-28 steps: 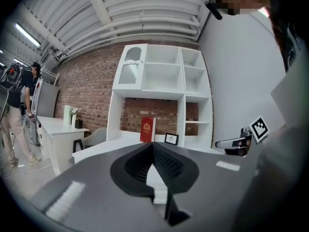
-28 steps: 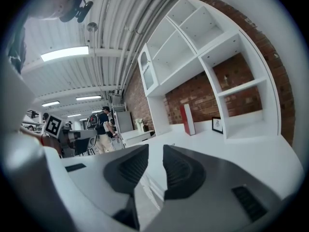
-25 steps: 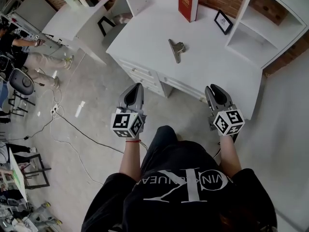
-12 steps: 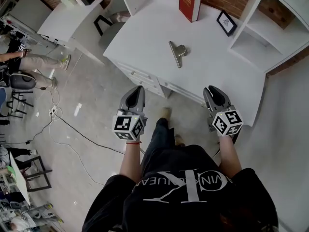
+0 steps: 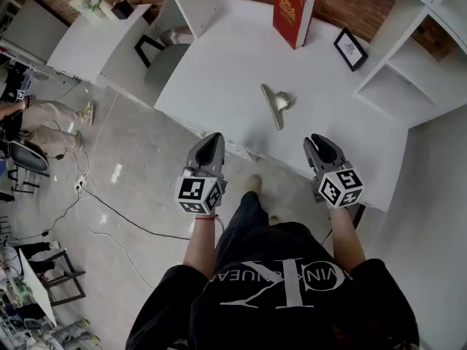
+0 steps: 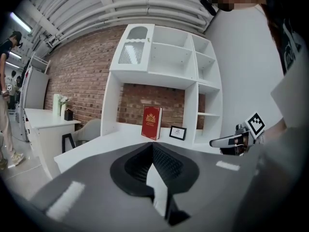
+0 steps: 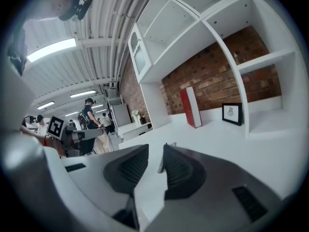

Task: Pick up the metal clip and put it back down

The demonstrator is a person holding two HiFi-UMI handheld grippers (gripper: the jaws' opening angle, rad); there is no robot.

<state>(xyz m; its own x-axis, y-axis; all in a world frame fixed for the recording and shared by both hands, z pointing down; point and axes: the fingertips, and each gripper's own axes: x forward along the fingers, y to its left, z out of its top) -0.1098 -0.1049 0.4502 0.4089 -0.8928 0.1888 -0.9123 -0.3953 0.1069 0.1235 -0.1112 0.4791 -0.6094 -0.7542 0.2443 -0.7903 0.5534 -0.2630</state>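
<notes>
The metal clip lies flat on the white desk, near its front edge, with its handle pointing toward me. Both grippers hang in front of the desk, short of the clip and touching nothing. My left gripper is off the desk's front edge, left of the clip, with its jaws meeting at the tip. My right gripper is just right of the clip and nearer to me. Its jaws stand slightly apart, and the clip shows through the gap, farther along the desk.
A red book and a small framed picture stand at the desk's back. White shelves rise at the right. A chair and a second white table stand to the left. Cables cross the floor.
The person has stepped toward the desk. Both grippers now sit at its front edge, closer to the clip. The clip has not moved.
</notes>
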